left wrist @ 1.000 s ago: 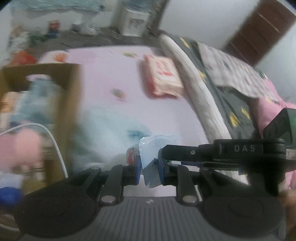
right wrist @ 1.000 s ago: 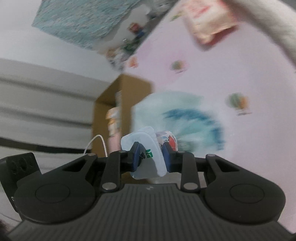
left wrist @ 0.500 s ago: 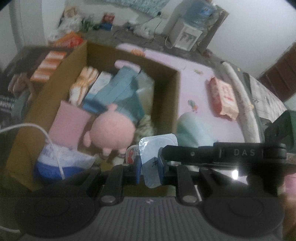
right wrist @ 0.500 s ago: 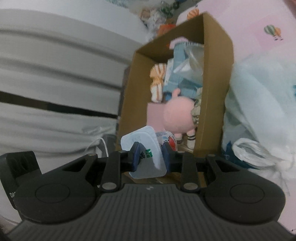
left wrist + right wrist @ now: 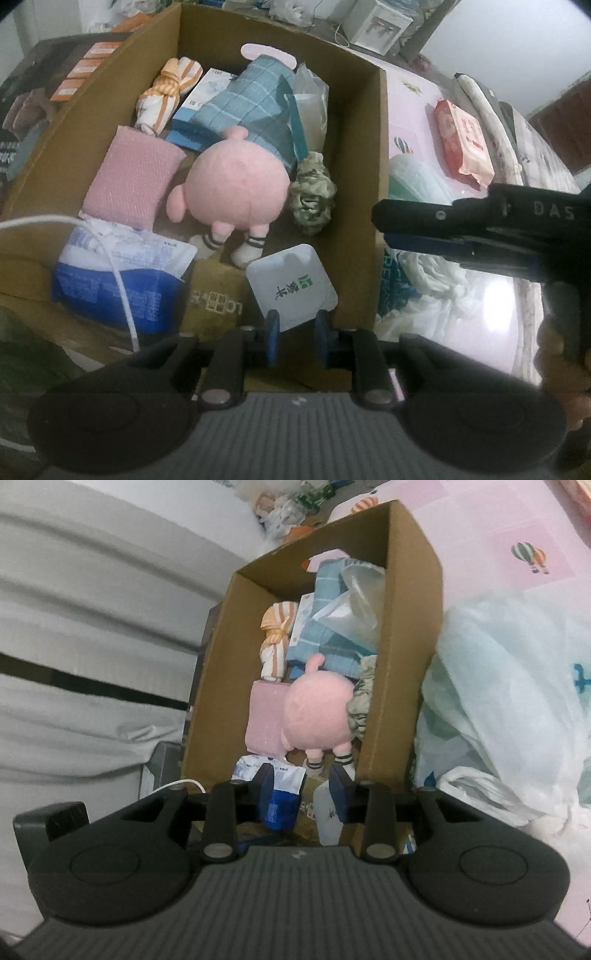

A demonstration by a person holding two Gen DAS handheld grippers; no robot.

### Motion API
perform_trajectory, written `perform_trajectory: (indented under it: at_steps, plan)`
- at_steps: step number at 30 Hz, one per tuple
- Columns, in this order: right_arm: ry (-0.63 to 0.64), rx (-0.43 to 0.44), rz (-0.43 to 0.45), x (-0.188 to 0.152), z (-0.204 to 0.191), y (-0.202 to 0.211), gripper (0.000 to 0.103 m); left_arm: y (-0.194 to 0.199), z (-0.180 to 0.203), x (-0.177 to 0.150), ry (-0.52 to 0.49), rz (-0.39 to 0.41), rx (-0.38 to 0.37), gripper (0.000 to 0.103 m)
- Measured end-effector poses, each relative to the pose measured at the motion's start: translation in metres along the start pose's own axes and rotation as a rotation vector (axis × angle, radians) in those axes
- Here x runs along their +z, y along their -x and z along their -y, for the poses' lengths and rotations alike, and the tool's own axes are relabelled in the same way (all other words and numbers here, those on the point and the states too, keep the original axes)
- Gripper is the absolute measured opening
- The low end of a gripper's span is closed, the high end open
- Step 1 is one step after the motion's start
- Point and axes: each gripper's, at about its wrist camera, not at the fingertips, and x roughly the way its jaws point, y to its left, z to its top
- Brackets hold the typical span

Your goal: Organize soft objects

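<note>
The left gripper (image 5: 297, 325) has just been opening its jaws. Its blue pads (image 5: 272, 330) now stand slightly apart, with the lower edge of the white pouch (image 5: 291, 286) in the gap; neither pad appears to press on it. The right gripper (image 5: 302, 786) has also just been opening. Its fingers are spread, and the same pouch shows low beside one pad, though I cannot tell if they touch.

The pouch is inside the cardboard box (image 5: 373, 155), at the box's near corner, on the side toward the bed. It seems to lie tilted rather than flat on the box floor. Just beyond it in the box is the pink plush (image 5: 236, 188), with a camouflage cloth bundle (image 5: 312, 195) against the same box wall. A blue-and-white pack (image 5: 118, 284) fills the box's other near corner, and a white cable (image 5: 122, 295) runs across it.

The release looks nearly done, and the risk is in the withdrawal. With both pairs of pads this close to the pouch's edge, a pad lifted at an angle could catch it and drag it back over the box's rim. The cable could also snag on the pack and shift it. A red-and-white pack (image 5: 463, 144) lies outside the box, on the bed.
</note>
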Motion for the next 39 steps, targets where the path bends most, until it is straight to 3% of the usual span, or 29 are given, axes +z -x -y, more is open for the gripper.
perform_trajectory:
  at_steps: [1, 3, 4, 9, 12, 15, 21, 31, 35, 39]
  plan:
    - [-0.006, 0.001, 0.007, 0.0, 0.001, 0.001, 0.033, 0.0, 0.002, 0.002, -0.006, 0.005, 0.015, 0.028]
    - [-0.01, 0.002, 0.026, -0.002, 0.002, 0.005, 0.035, -0.001, 0.006, 0.005, -0.026, 0.009, 0.061, 0.052]
    - [-0.009, 0.004, 0.035, -0.003, 0.003, 0.006, 0.041, -0.002, 0.009, 0.006, -0.04, 0.013, 0.095, 0.058]
    - [-0.015, -0.002, 0.092, -0.01, 0.008, 0.017, 0.063, -0.005, 0.015, 0.01, -0.09, 0.013, 0.203, 0.077]
    - [-0.033, -0.015, 0.127, -0.014, 0.014, 0.024, 0.08, -0.009, 0.017, 0.011, -0.115, 0.0, 0.257, 0.08]
    - [-0.064, -0.03, 0.149, -0.017, 0.021, 0.029, 0.088, -0.013, 0.017, 0.01, -0.134, -0.02, 0.295, 0.082]
    - [-0.122, -0.066, 0.172, -0.027, 0.035, 0.036, 0.096, -0.015, 0.015, 0.009, -0.135, -0.041, 0.332, 0.082]
    - [-0.138, -0.129, 0.178, -0.046, 0.039, 0.041, 0.1, -0.012, 0.008, 0.01, -0.131, -0.051, 0.36, 0.082]
    - [-0.053, -0.226, 0.192, -0.055, 0.025, 0.041, 0.1, -0.005, 0.005, 0.007, -0.138, -0.037, 0.384, 0.082]
    - [0.132, -0.355, 0.212, -0.073, -0.008, 0.039, 0.101, 0.01, 0.001, -0.003, -0.154, -0.001, 0.411, 0.082]
